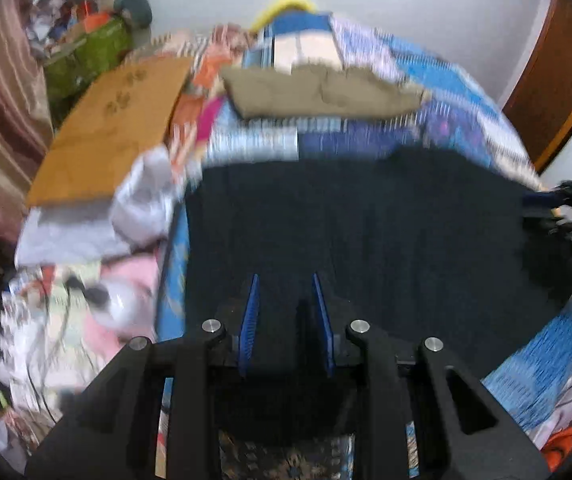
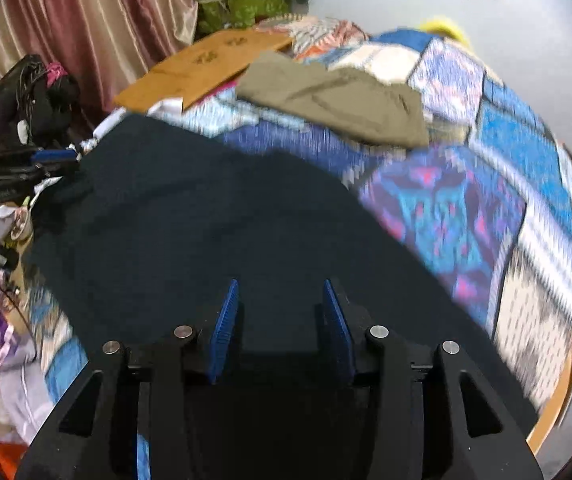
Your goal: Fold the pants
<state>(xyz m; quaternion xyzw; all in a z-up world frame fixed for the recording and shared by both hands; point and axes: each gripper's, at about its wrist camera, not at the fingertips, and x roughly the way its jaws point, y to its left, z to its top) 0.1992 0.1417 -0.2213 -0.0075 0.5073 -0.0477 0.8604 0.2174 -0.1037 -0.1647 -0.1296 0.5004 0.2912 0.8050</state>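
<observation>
Dark navy pants (image 1: 365, 220) lie spread flat on a patchwork bedspread (image 1: 457, 92). My left gripper (image 1: 285, 280) hovers over their near edge with its blue pads apart and only the flat cloth below them. In the right wrist view the same pants (image 2: 206, 220) fill the middle. My right gripper (image 2: 281, 284) stands open above them, nothing pinched. Each gripper shows in the other's view, at the pants' side edge: the right one (image 1: 537, 212) and the left one (image 2: 56, 166). Both views are blurred.
Folded khaki pants (image 1: 317, 92) (image 2: 337, 100) lie farther back on the bed. A brown board (image 1: 114, 128) lies at the back left, beside loose clothes and cables (image 1: 86, 280). A striped curtain (image 2: 86, 20) and a green bag (image 2: 242, 4) stand behind.
</observation>
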